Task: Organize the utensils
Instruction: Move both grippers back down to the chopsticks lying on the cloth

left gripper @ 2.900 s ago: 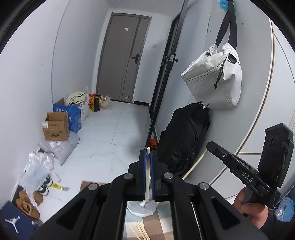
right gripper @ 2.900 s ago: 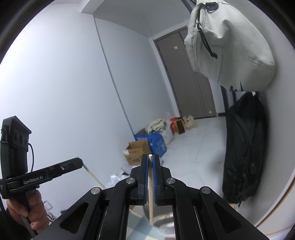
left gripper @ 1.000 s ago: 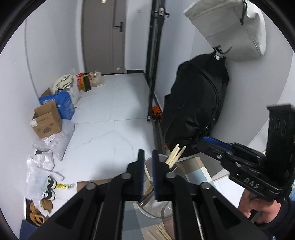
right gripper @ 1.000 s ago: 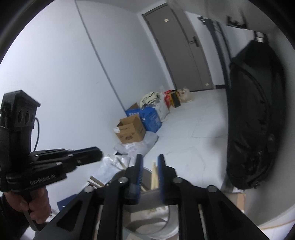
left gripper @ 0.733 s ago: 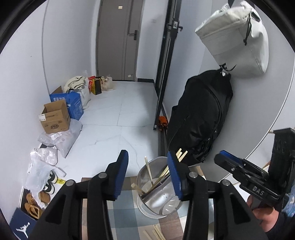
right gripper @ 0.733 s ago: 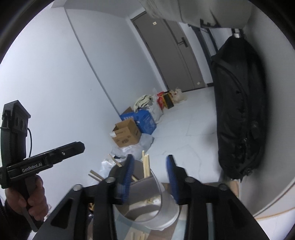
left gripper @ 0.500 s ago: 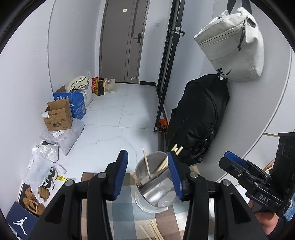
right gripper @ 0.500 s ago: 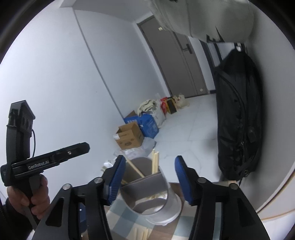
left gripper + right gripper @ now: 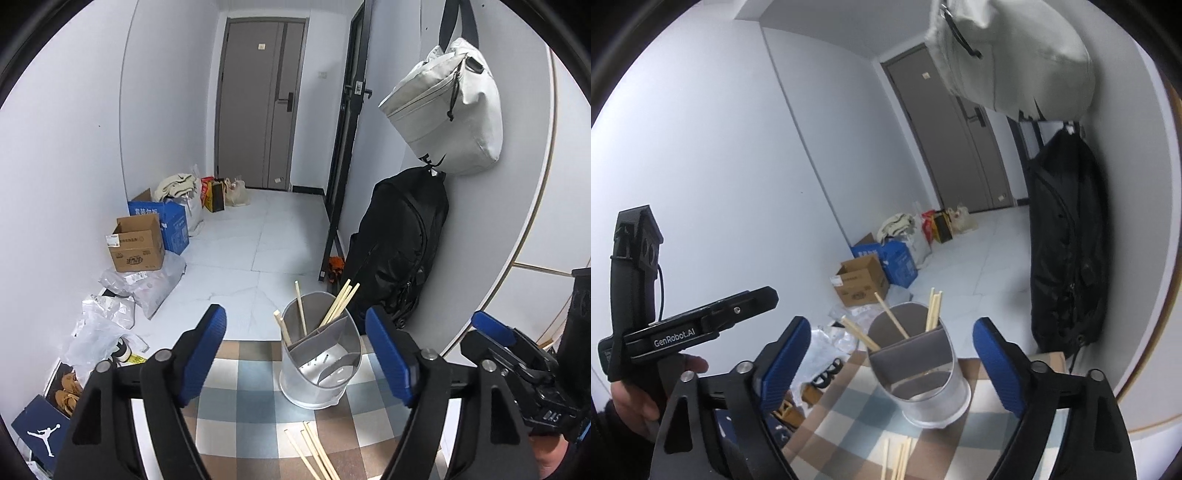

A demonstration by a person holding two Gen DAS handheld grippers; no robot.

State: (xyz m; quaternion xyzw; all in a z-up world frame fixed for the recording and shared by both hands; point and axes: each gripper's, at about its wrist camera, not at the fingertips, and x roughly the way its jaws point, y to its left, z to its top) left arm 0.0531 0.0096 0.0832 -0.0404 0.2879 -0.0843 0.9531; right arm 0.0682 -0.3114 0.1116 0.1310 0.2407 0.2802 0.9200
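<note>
Both claws, left [image 9: 295, 354] and right [image 9: 890, 363], have just been opening and stand apart and empty; the loose chopsticks [image 9: 314, 456] at lower centre look light, stiff and slippery, best pinched mid-shaft.

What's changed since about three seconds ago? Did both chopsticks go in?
Yes. Each claw was shut on a chopstick; both let go into the holder. The left claw and right claw have just been opening, nothing between them, and pulled back. Loose chopsticks remain on the checked cloth.
</note>
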